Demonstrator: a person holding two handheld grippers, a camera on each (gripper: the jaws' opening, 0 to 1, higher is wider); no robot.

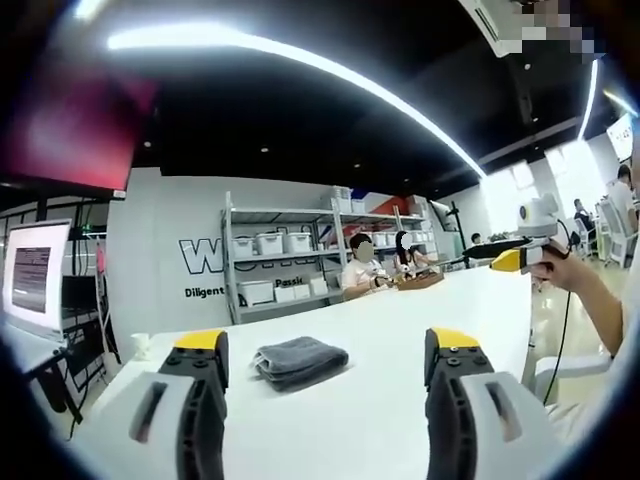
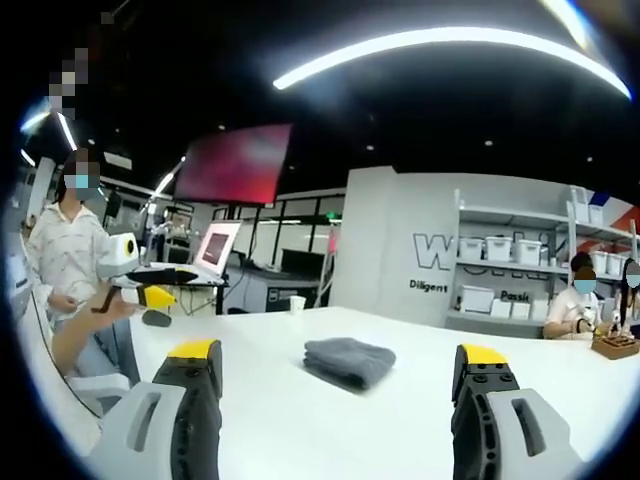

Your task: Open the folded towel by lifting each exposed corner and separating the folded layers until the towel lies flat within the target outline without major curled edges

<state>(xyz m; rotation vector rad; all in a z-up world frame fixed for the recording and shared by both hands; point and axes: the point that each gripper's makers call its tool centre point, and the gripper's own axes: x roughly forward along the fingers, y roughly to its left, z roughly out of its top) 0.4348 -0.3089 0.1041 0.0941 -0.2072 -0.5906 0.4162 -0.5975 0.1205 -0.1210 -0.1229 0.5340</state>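
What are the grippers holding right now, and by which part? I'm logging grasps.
Nothing: left gripper and right gripper are open, short of the folded gray towel.

We see a long white table [image 1: 400,330]. Behind it stands a metal shelving rack [image 1: 290,255] stacked with white bins, against a grey lettered wall [image 2: 400,250]. Above the rack, curved light strips [image 1: 300,60] cross a dark ceiling.
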